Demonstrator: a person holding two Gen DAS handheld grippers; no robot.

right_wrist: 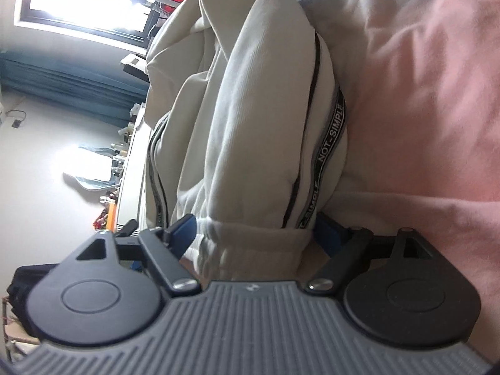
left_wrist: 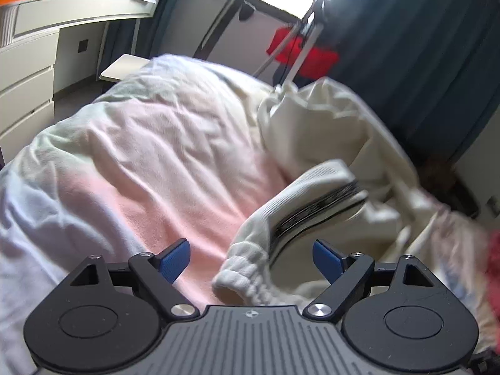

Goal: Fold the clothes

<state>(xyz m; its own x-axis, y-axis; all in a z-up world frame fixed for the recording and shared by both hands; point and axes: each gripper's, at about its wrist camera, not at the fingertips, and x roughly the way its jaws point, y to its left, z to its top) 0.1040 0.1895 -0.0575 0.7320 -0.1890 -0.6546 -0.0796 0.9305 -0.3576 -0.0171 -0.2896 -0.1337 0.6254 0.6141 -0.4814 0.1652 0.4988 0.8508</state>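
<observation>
Cream sweatpants (left_wrist: 328, 162) with black side stripes lie crumpled on a pink blanket (left_wrist: 162, 156) on the bed. Their elastic cuff (left_wrist: 247, 278) lies between the spread blue pads of my left gripper (left_wrist: 251, 261), which is open and not closed on it. In the right wrist view, rolled sideways, the other leg (right_wrist: 250, 131) bears a black "NOT-SIMPLE" tape (right_wrist: 328, 143). Its ribbed cuff (right_wrist: 259, 250) sits between the wide-apart fingers of my right gripper (right_wrist: 254, 234), which is open around it.
A white desk with drawers (left_wrist: 28, 72) stands at the left beyond the bed. A metal rack (left_wrist: 300, 40) with red fabric (left_wrist: 315, 53) and dark blue curtains (left_wrist: 422, 47) stand behind the bed. The blanket also shows in the right wrist view (right_wrist: 431, 93).
</observation>
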